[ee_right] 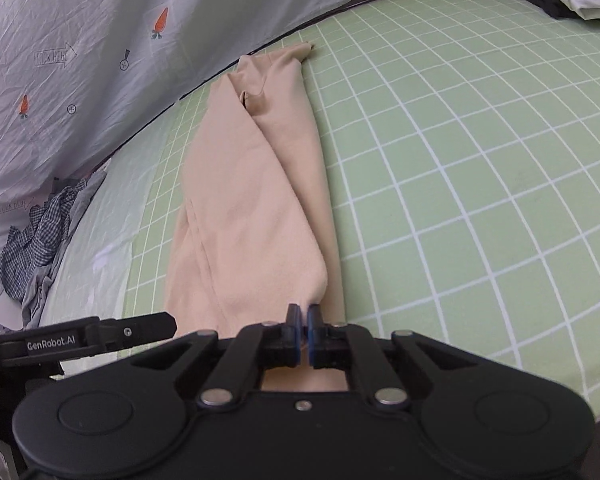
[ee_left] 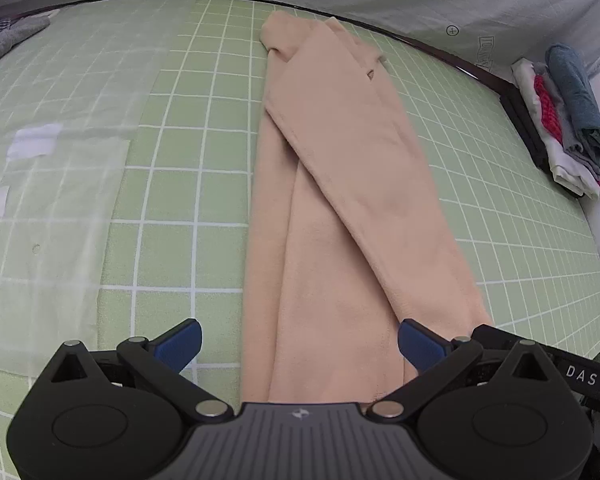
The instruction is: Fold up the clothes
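Observation:
A peach garment [ee_left: 340, 184] lies lengthwise on the green grid mat [ee_left: 188, 184], folded into a long narrow strip with one layer laid diagonally over the other. My left gripper [ee_left: 300, 344] hangs open above the garment's near end. Its blue pads [ee_left: 180, 344] stand wide apart and touch nothing. In the right wrist view the same garment [ee_right: 252, 200] runs away from me, and the near tip of its upper folded layer meets my right gripper [ee_right: 302, 318]. That gripper is shut on this cloth tip. The left gripper's black side [ee_right: 88, 336] shows just to its left.
A stack of folded clothes [ee_left: 568, 120] sits at the mat's far right corner. A rumpled checked and grey pile [ee_right: 40, 240] lies at the mat's left end. A printed grey sheet [ee_right: 80, 60] hangs behind the mat. Clear plastic with white tape [ee_left: 40, 160] covers the mat's left part.

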